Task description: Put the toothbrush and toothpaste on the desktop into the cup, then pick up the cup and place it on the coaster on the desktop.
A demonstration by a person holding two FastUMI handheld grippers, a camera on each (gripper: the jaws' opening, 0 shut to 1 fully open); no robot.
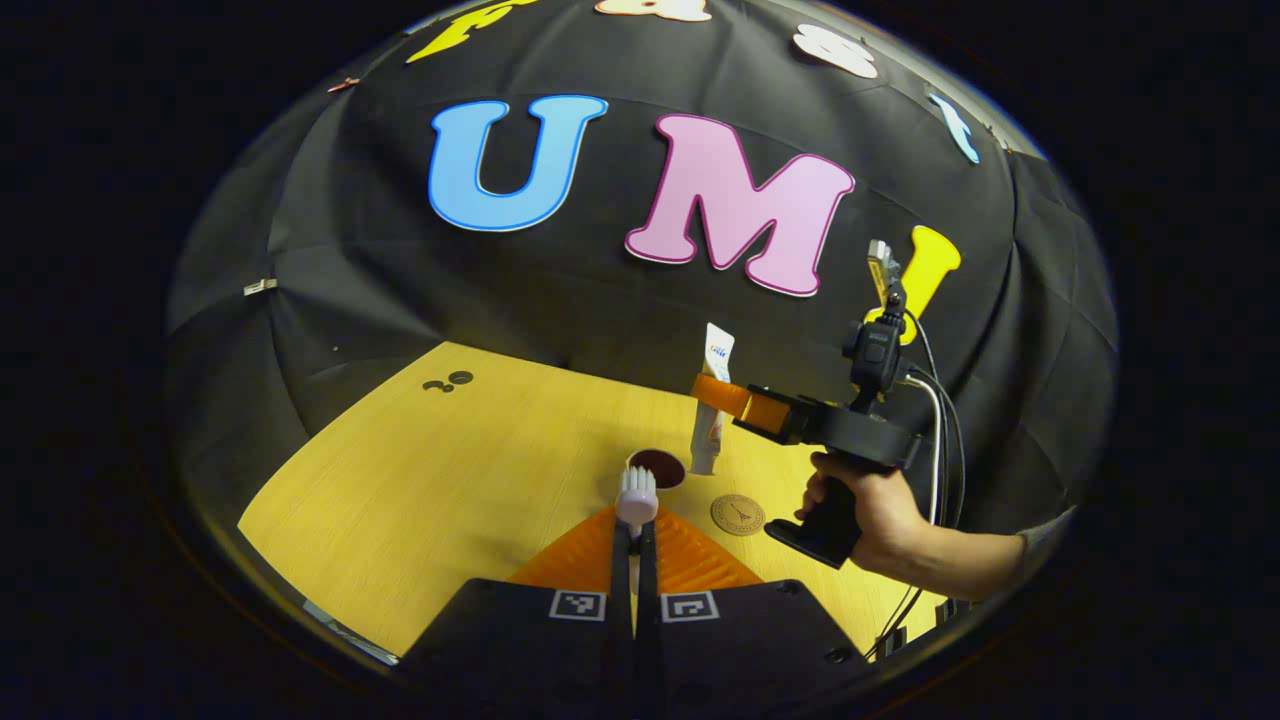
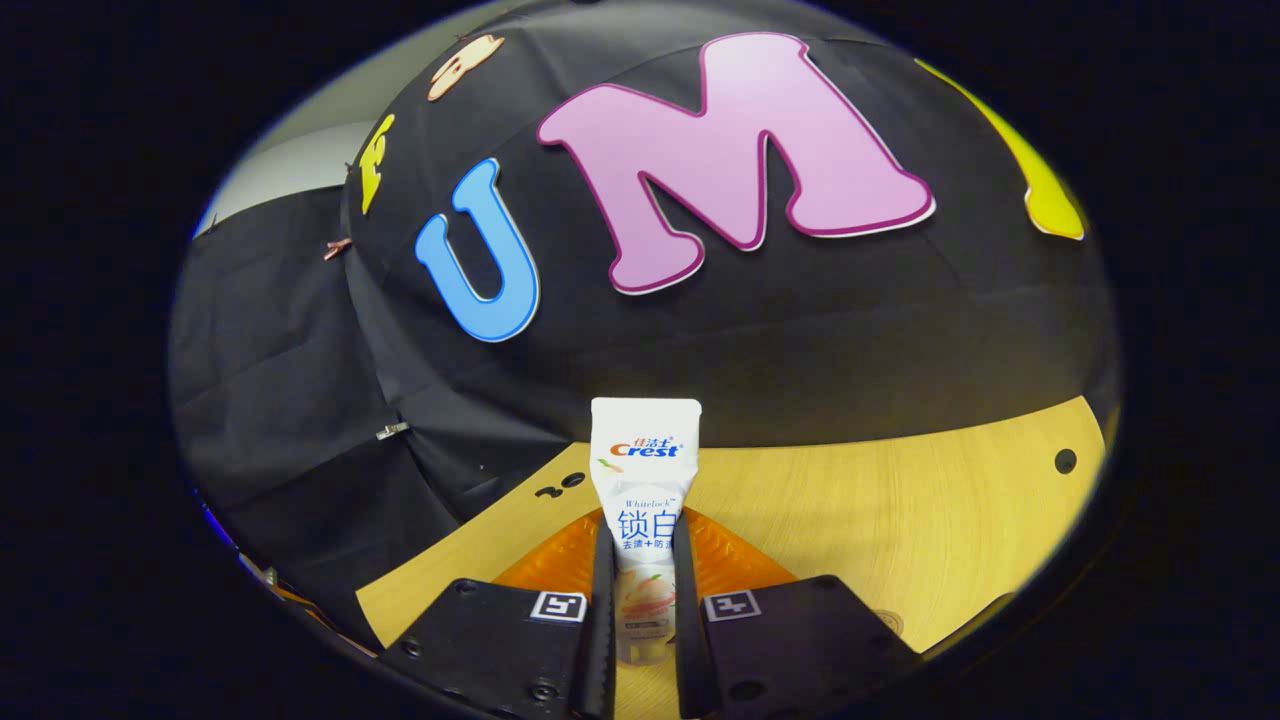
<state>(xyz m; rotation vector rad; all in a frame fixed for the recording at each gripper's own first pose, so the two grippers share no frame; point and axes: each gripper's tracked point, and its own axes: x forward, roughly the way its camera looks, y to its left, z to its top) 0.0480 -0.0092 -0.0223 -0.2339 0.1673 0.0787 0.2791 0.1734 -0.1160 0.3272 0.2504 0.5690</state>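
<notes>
In the left gripper view, my left gripper (image 1: 634, 532) is shut on the toothbrush (image 1: 637, 496), whose white bristle head sticks up past the fingertips. Just beyond the head is the cup (image 1: 664, 468), seen as a dark round mouth with a pale rim. Farther right, a hand holds my right gripper (image 1: 722, 396), which is shut on the white toothpaste tube (image 1: 713, 360). The tube stands upright, its lower end close beside the cup. In the right gripper view the toothpaste tube (image 2: 645, 490) is clamped between both fingers of the right gripper (image 2: 645, 570). A round tan coaster (image 1: 738, 514) lies on the table right of the cup.
The yellow wooden tabletop (image 1: 450, 480) spreads out to the left, with two small dark holes (image 1: 447, 382) near its far edge. A forearm and cables (image 1: 935, 400) reach in from the right. The black cloth wall rises right behind the table.
</notes>
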